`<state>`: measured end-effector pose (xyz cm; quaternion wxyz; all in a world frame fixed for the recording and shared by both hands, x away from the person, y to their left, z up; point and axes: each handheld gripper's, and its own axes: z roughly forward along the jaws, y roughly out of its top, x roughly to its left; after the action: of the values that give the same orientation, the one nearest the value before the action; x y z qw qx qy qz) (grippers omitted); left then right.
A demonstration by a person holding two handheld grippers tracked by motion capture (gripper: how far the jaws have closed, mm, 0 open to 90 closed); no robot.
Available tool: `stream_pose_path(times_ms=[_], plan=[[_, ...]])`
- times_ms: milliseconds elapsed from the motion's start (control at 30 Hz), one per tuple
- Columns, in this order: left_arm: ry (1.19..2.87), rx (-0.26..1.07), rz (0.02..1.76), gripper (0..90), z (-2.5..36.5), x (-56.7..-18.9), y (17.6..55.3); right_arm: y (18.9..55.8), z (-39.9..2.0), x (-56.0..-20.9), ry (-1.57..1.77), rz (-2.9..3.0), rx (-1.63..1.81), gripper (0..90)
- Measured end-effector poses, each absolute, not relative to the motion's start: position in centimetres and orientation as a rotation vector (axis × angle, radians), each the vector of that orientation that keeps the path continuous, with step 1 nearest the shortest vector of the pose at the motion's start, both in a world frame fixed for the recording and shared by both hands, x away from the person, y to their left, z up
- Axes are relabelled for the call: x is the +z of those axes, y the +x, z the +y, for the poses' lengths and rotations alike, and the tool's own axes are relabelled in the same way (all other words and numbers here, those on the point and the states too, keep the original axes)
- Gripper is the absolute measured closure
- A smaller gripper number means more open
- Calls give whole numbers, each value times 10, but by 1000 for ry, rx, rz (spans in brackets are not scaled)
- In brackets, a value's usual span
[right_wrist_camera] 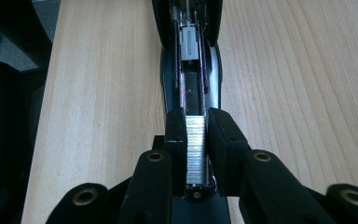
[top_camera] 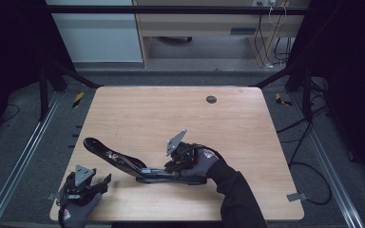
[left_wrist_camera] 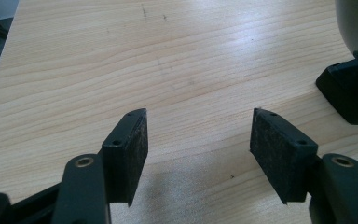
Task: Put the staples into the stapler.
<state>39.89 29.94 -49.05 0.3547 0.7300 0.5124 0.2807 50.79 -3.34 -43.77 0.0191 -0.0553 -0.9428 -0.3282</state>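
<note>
Near the front middle of the wooden surface (top_camera: 138, 114) lies a black stapler (top_camera: 123, 161), swung wide open: its top arm stretches up and away toward the left, while the base sits flat under the person's right hand. In the right gripper view the open magazine channel (right_wrist_camera: 191, 79) runs straight away from the camera, with a small grey pusher block (right_wrist_camera: 189, 42) farther along it. A silvery strip of staples (right_wrist_camera: 196, 149) stands at the near end of that channel, and the right tongs (right_wrist_camera: 196, 140) are clenched on the strip, one black pad pressed against each of its sides. From the high view the right tongs (top_camera: 178, 164) sit over the stapler's base end, carried by a gloved hand and a dark sleeve that come in from the lower edge, with the grey three-cornered plate tilted up on top.

The left tongs (top_camera: 105, 180) rest near the front left corner of the surface, apart from the stapler. In the left gripper view these tongs (left_wrist_camera: 198, 135) are released, their two pads spread wide with bare wood grain between them and nothing touching either pad. At the right edge of that view a dark block of the stapler (left_wrist_camera: 349, 91) stands on the surface, well clear of the pads.

A small dark round grommet (top_camera: 211, 99) sits in the surface toward its far side.
</note>
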Motion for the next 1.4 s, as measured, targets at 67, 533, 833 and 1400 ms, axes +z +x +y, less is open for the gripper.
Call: stream_pose_path(times_ms=[67, 533, 833, 1400], plan=[[1887, 726, 1324, 365, 299, -490, 399, 508, -33, -438, -172, -2929, -1017, 783], [1891, 726, 1324, 365, 299, -490, 399, 506, -34, -437, -157, -2921, -1044, 783], [1889, 727, 1325, 365, 299, -491, 399, 507, -34, -438, -153, -2929, -1022, 783], [1891, 727, 1323, 365, 299, -491, 399, 508, -34, -440, -131, -2930, -1021, 784]])
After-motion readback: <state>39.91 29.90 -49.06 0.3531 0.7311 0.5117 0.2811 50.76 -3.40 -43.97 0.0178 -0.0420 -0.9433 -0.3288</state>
